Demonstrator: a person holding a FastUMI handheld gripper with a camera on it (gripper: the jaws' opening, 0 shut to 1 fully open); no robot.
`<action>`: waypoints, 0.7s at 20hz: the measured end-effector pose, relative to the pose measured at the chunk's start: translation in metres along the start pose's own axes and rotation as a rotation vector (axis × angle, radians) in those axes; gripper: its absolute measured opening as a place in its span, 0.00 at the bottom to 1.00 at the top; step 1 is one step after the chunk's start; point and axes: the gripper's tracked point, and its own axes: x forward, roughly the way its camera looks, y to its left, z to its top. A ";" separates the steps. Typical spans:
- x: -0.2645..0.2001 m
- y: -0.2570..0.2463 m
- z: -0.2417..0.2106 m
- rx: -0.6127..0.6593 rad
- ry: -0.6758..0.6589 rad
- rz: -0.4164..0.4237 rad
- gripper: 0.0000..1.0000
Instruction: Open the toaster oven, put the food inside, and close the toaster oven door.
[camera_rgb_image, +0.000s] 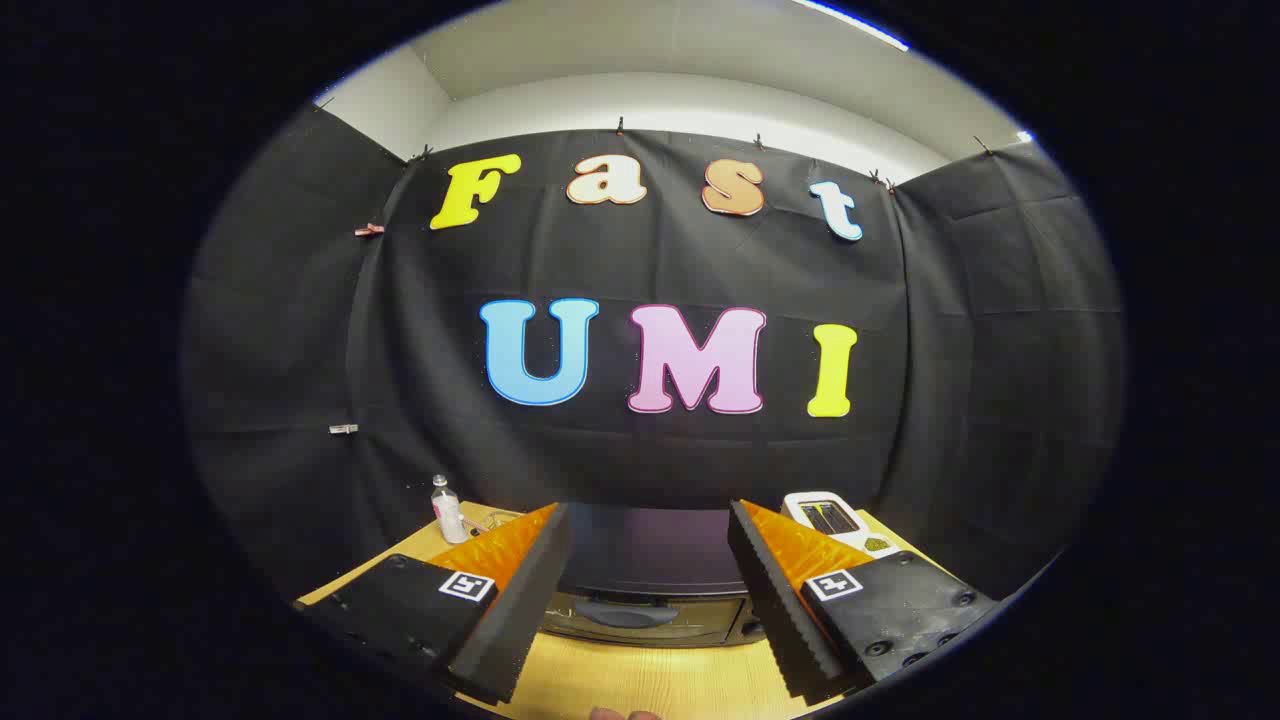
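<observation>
- toaster oven (645, 600): dark unit standing on the wooden surface (640, 685), seen just beyond the claw's fingers and framed between them. its flat top faces up toward the camera; the front face, with a dark curved handle across it, is turned toward the near side. the door appears shut against the body. a round knob shows at the right end of the front face, partly hidden behind the right finger.
- claw (645, 600): spread wide, holding nothing. the two black ribbed fingers (520, 610) stand well apart, one on each side of the oven, with orange panels on their outer faces and a small square black-and-white marker on each base. whether the tips touch the oven cannot be told; they read as raised above the surface and nearer than the unit.
- food: no item can be picked out with certainty.
- small clear bottle (447, 510): upright, white cap, far left on the surface, beyond the left finger.
- white device (830, 520): flat, with a dark window panel, lying on the far right of the surface beyond the right finger; a small dark-patterned object sits just beside it on the near right.
- fingertips (625, 714): a sliver of a person's hand shows at the near edge of the surface, below the claw.
- booth wall (300, 350): black cloth hung behind and to both sides, pale wall and ceiling above.
</observation>
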 end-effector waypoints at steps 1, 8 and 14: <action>0.000 0.000 0.001 0.004 -0.004 -0.002 0.97; -0.002 -0.004 0.007 0.031 -0.023 -0.019 0.97; -0.001 -0.007 0.007 0.046 -0.022 -0.022 0.97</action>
